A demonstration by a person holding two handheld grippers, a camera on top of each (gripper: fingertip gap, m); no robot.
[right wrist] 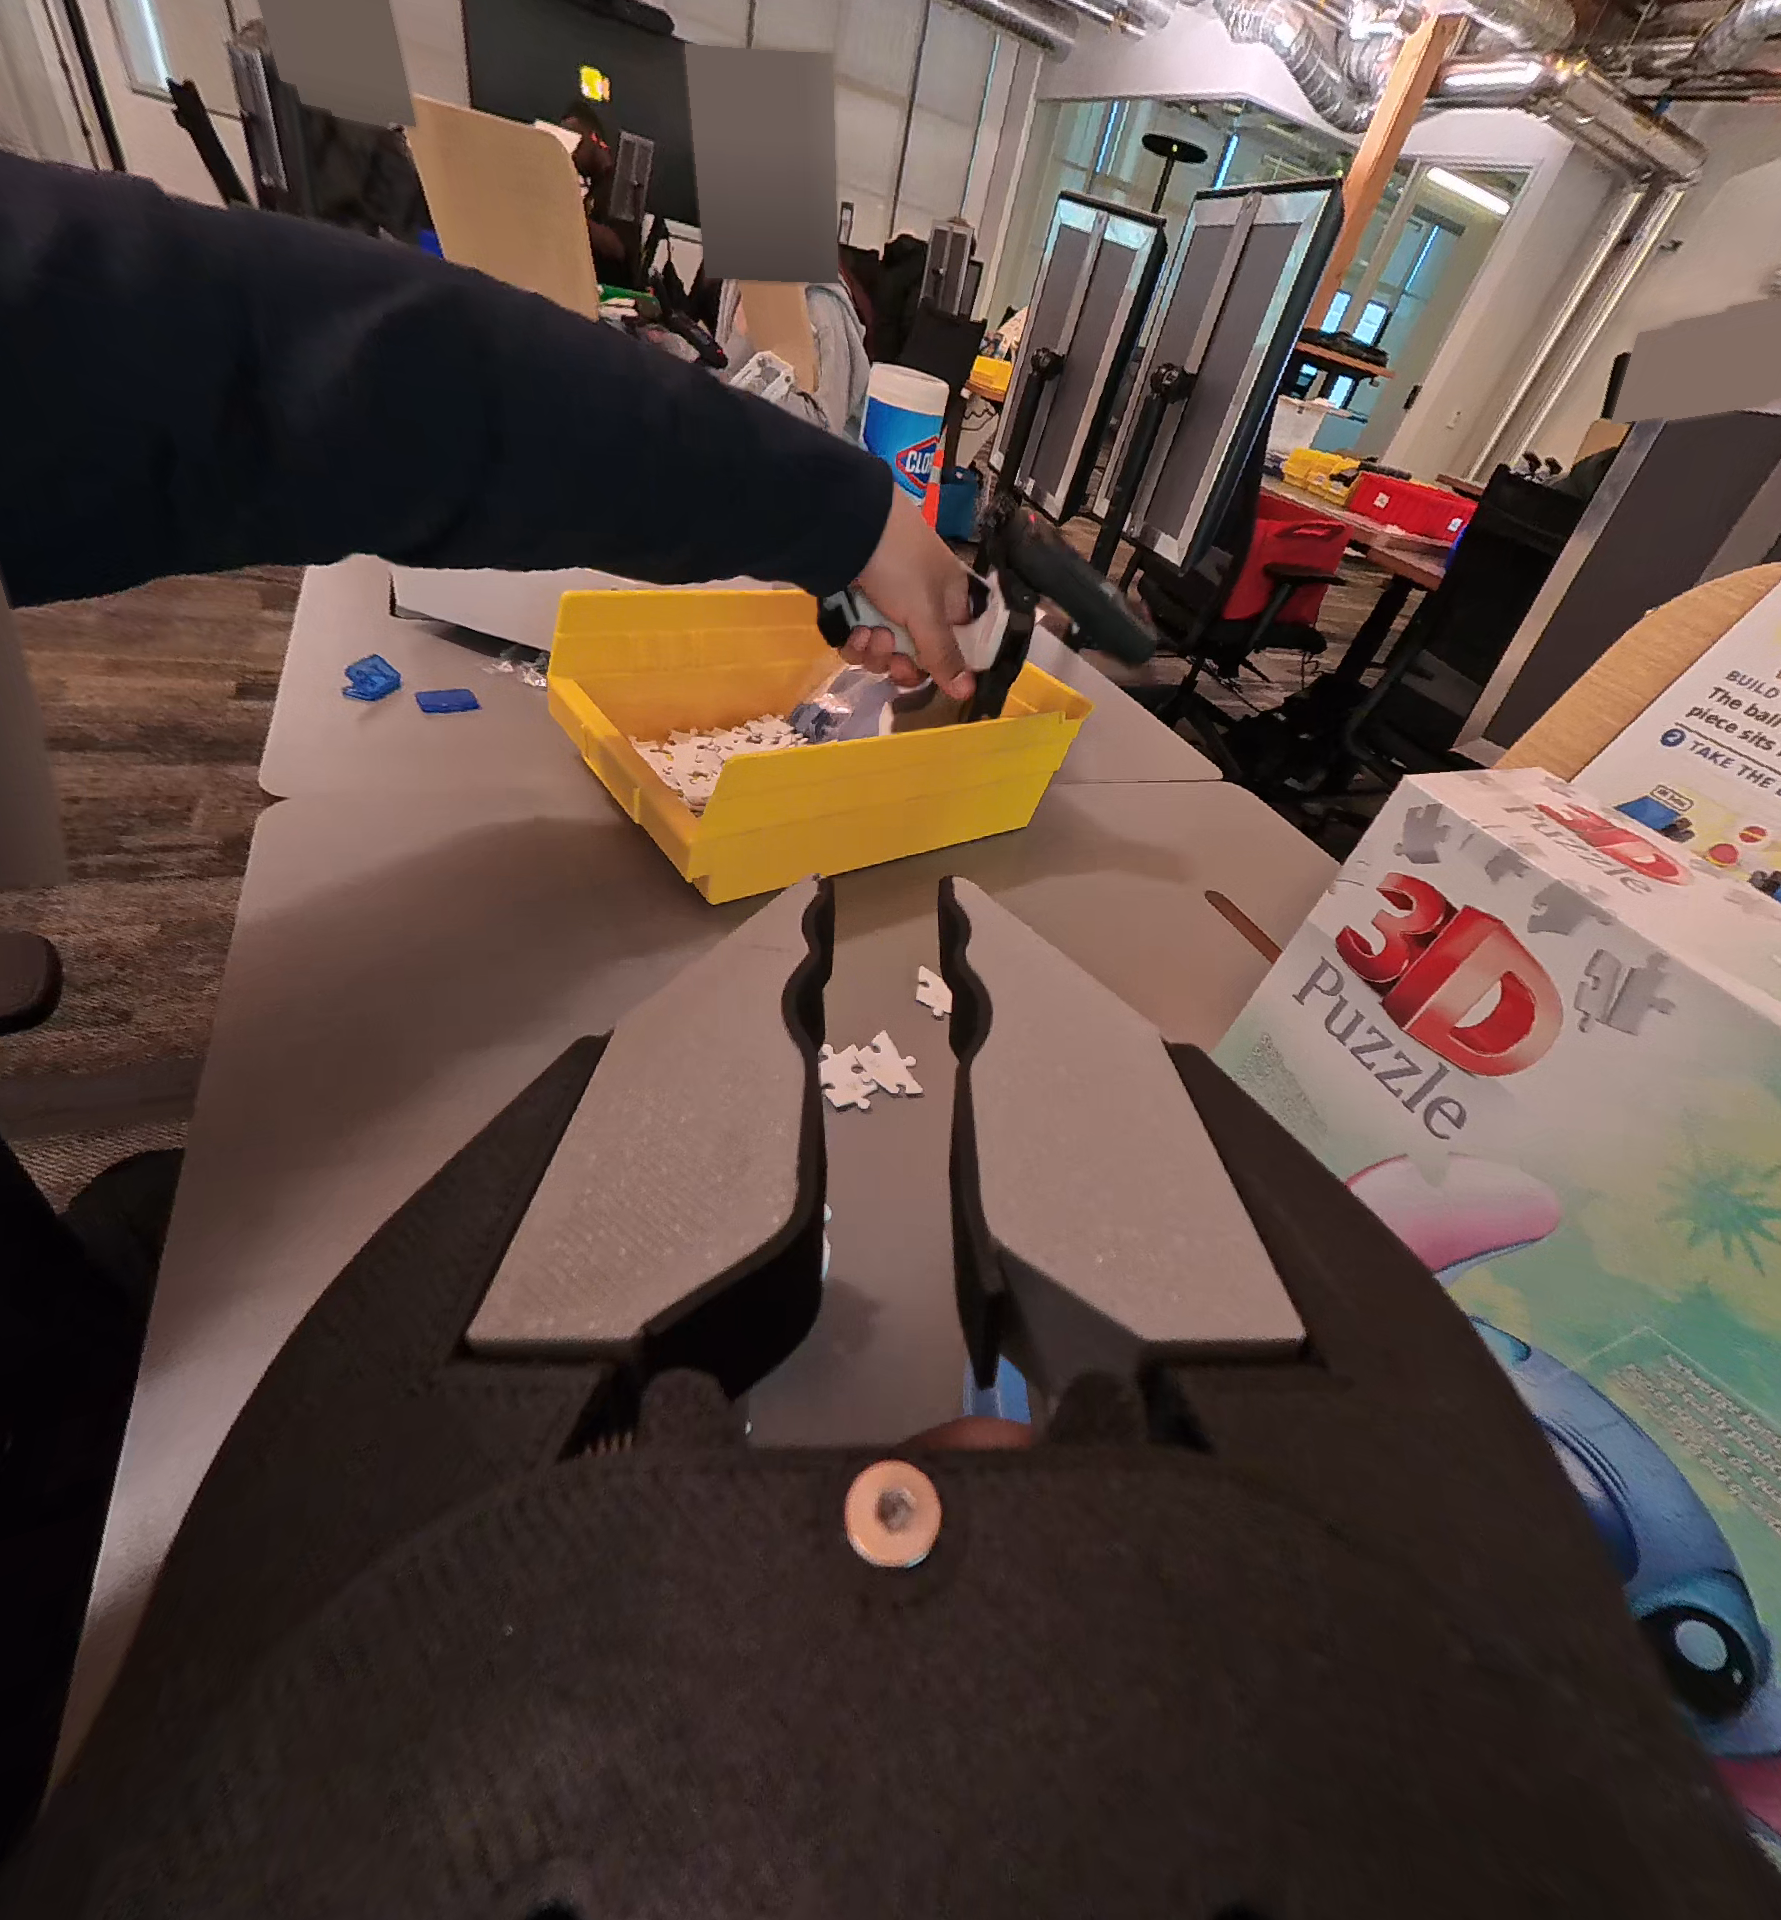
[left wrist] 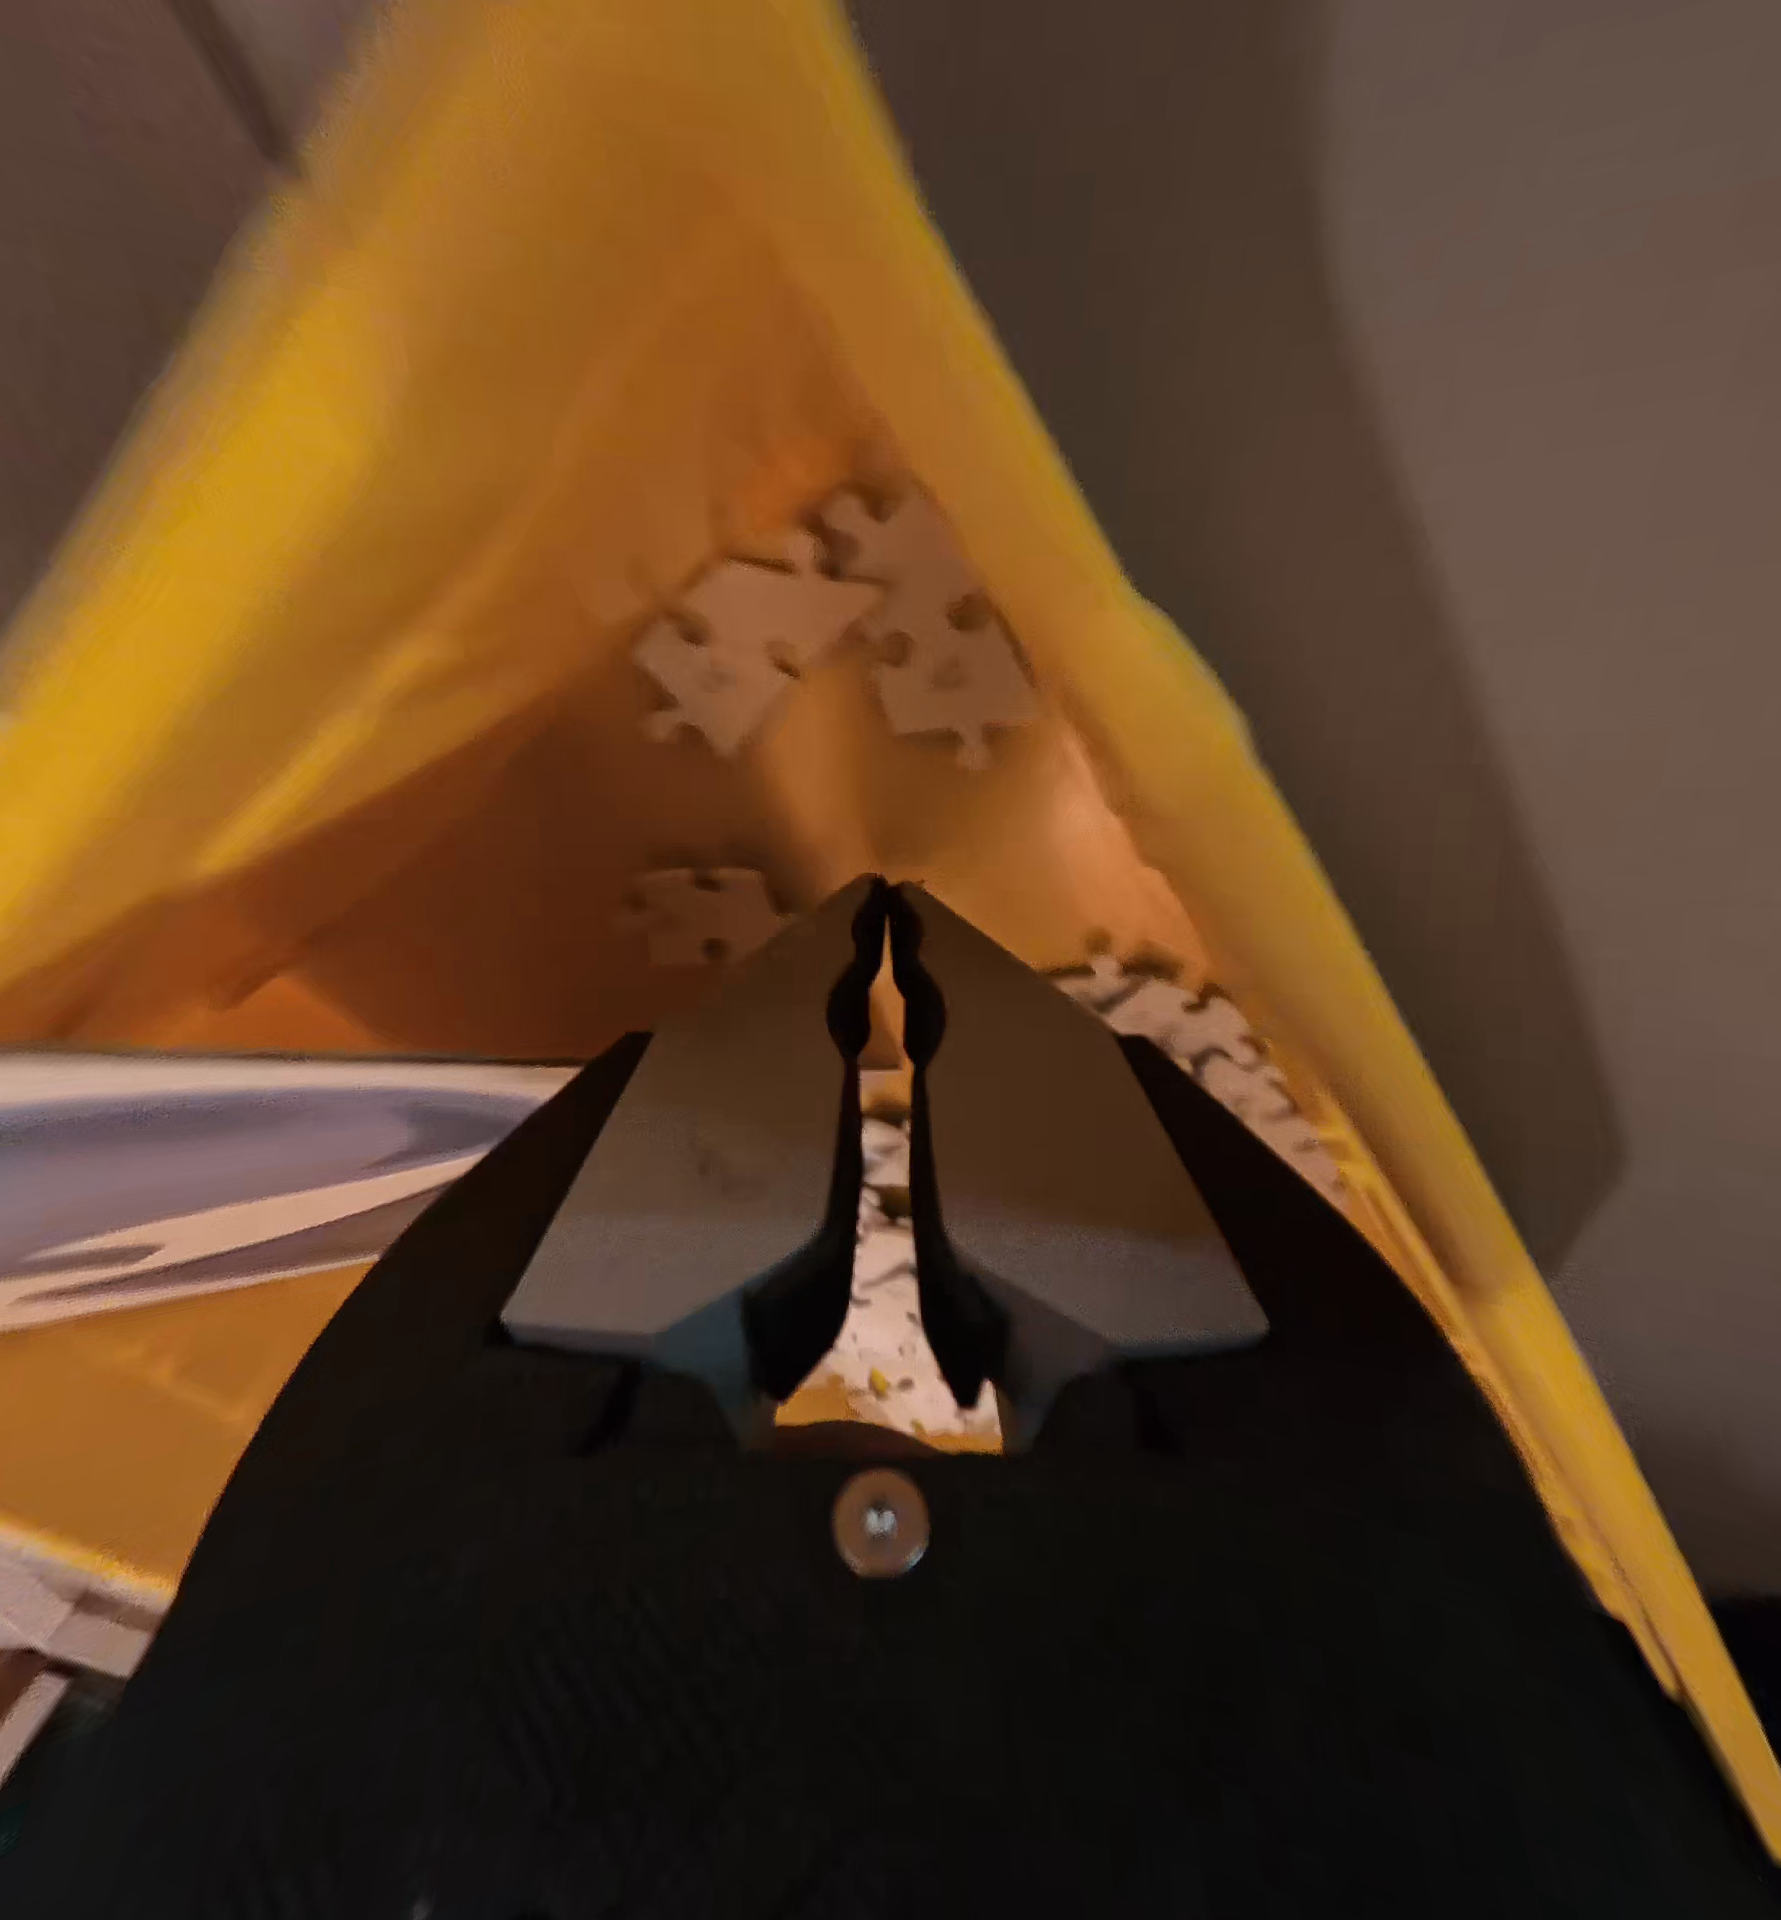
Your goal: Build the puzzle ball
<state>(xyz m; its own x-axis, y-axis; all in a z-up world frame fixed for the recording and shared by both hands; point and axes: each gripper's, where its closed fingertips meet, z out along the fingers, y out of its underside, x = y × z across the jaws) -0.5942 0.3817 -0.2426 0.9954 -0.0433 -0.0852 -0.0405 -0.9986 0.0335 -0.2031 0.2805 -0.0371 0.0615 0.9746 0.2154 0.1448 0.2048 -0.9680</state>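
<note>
Grey table [right wrist: 398,987], left gripper [left wrist: 884,883] pinched inside yellow bin [right wrist: 865,810]; right gripper [right wrist: 886,894] parted

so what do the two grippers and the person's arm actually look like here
Both are the same build: the right gripper and left gripper each have a matte black textured body, a round silver screw at the centre, and two wedge-shaped fingers with flat grey faces and wavy black inner edges. No cables show. The person's arm wears a dark navy long sleeve down to the wrist.
</note>
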